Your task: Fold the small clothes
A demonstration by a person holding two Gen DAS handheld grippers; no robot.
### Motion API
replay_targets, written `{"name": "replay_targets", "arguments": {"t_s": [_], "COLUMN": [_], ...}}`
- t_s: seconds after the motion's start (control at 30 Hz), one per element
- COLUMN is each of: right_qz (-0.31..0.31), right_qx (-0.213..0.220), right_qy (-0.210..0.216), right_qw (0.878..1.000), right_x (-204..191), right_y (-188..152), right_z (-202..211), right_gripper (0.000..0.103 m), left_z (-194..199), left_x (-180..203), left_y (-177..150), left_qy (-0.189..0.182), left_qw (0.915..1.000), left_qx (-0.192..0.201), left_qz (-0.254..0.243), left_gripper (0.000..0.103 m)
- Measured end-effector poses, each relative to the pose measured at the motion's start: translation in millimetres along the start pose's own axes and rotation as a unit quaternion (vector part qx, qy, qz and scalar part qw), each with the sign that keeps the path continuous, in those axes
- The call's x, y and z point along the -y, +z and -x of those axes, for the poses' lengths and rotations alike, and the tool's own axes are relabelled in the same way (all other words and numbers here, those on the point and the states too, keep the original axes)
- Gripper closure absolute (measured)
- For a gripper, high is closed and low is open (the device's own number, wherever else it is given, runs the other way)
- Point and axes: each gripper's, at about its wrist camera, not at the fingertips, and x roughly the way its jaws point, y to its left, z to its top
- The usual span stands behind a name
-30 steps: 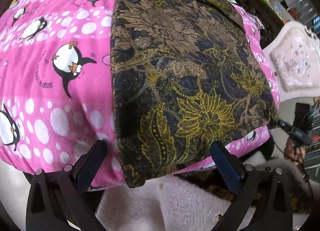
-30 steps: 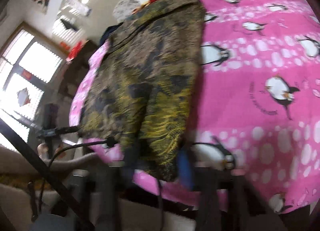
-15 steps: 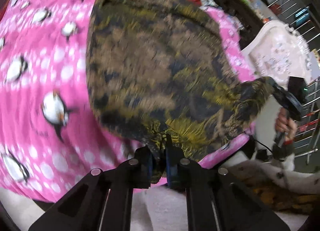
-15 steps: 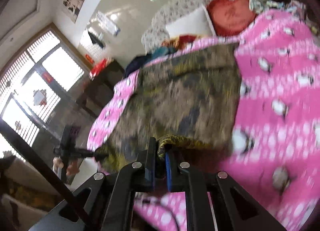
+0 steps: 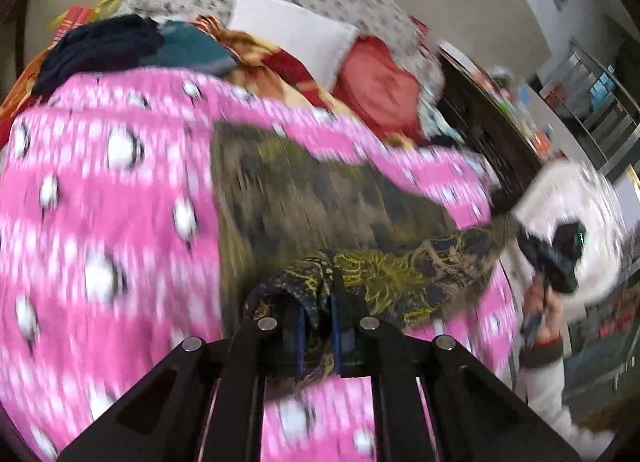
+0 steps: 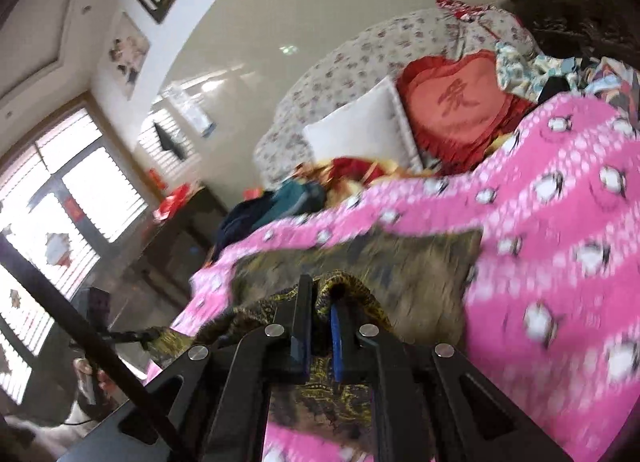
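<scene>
A dark garment with a brown and yellow floral print (image 5: 320,205) (image 6: 400,262) lies on a pink penguin blanket (image 5: 100,221) (image 6: 560,242). Both grippers pinch its near hem and hold that edge lifted over the rest of the cloth. My left gripper (image 5: 318,322) is shut on one hem corner, with fabric bunched between its pads. My right gripper (image 6: 320,322) is shut on the other corner; in the left wrist view it shows at the right (image 5: 548,254), held by a hand. The raised hem (image 5: 420,274) stretches between the two grippers.
At the head of the bed lie a white pillow (image 5: 292,37) (image 6: 360,129), a red heart cushion (image 6: 456,101) and a heap of dark and teal clothes (image 5: 120,45) (image 6: 272,205). A dark cabinet (image 5: 488,109) stands to one side, windows (image 6: 60,201) to the other.
The left gripper went from wide open to shut on the hem. Both grippers then rose and carried the near edge up and forward, towards the pillows.
</scene>
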Motion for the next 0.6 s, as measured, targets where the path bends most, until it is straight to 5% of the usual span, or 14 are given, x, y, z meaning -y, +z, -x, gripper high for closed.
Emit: {"name": "replay_targets", "arguments": {"t_s": [0.23, 0.33, 0.47, 0.5, 0.6], "right_qz": [-0.043, -0.09, -0.116, -0.111, -0.094], "right_qx": [-0.019, -0.058, -0.082, -0.075, -0.067], "right_qy": [-0.085, -0.122, -0.137, -0.13, -0.133], "right_qw": [0.995, 0.987, 0.98, 0.982, 0.984], "right_x": [50, 81, 91, 87, 72], "right_y": [39, 32, 16, 15, 12], "right_z": [-86, -118, -127, -120, -96], "right_gripper": [0.095, 0.095, 0.088, 0.082, 0.037], "left_z": [-110, -145, -145, -141, -127], "left_x": [-35, -45, -39, -36, -30], "left_y": [88, 97, 91, 88, 85], "left_qy": [0.048, 0.068, 0.079, 0.082, 0.096], "left_qw": [0.9972, 0.9938, 0.9943, 0.9944, 0.9935], "left_qx": [-0.025, -0.049, -0.038, -0.039, -0.035], "left_qz": [0.051, 0.074, 0.059, 0.054, 0.05], "left_gripper": [0.093, 0.093, 0.087, 0.084, 0.046]}}
